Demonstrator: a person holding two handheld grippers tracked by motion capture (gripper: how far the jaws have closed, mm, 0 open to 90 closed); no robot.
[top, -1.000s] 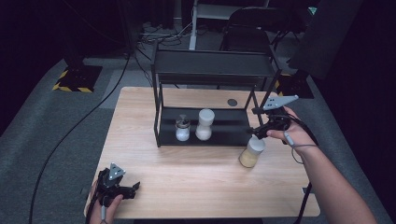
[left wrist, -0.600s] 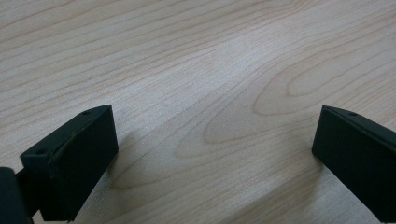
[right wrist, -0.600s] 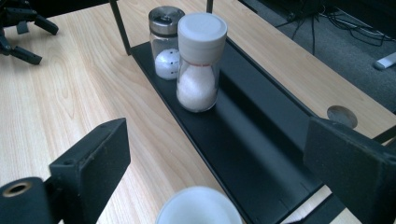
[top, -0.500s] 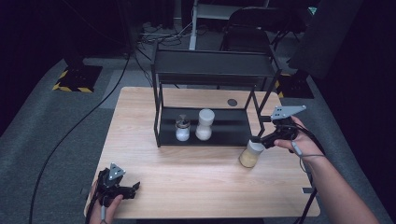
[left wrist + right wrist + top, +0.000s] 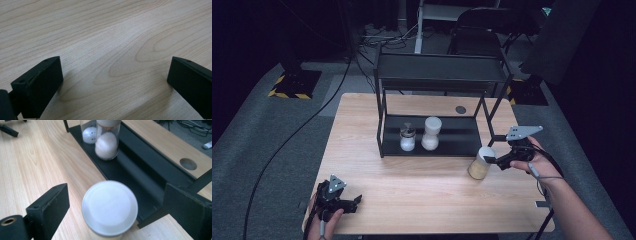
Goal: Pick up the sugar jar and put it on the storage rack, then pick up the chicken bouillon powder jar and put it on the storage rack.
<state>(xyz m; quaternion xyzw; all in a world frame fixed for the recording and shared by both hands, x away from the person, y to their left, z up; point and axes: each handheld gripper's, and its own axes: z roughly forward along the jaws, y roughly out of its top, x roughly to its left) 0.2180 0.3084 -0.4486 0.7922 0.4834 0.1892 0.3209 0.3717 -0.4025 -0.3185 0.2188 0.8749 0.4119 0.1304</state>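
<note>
Right claw [image 5: 490,160] sitting spread wide at the right side of the light wooden tabletop [image 5: 412,185], jaws flanking the clear round jar with white lid and tan powder inside [image 5: 481,163], pads not pressing on it in the right gripper view, gap showing on both sides of the lid [image 5: 110,207]. Jar standing upright on the tabletop just in front of the right front corner of the black metal two-tier shelf rack [image 5: 439,75]. Sitting on the rack's lower tray: a tall clear jar with white lid and white powder [image 5: 431,133] and, just beside it to the left, a short clear shaker with white contents [image 5: 407,138]. Left claw [image 5: 357,200] resting near the front left corner of the tabletop, released, jaws wide apart over bare wood, gripping nothing. Round hole in tabletop [image 5: 460,109] behind the rack
</note>
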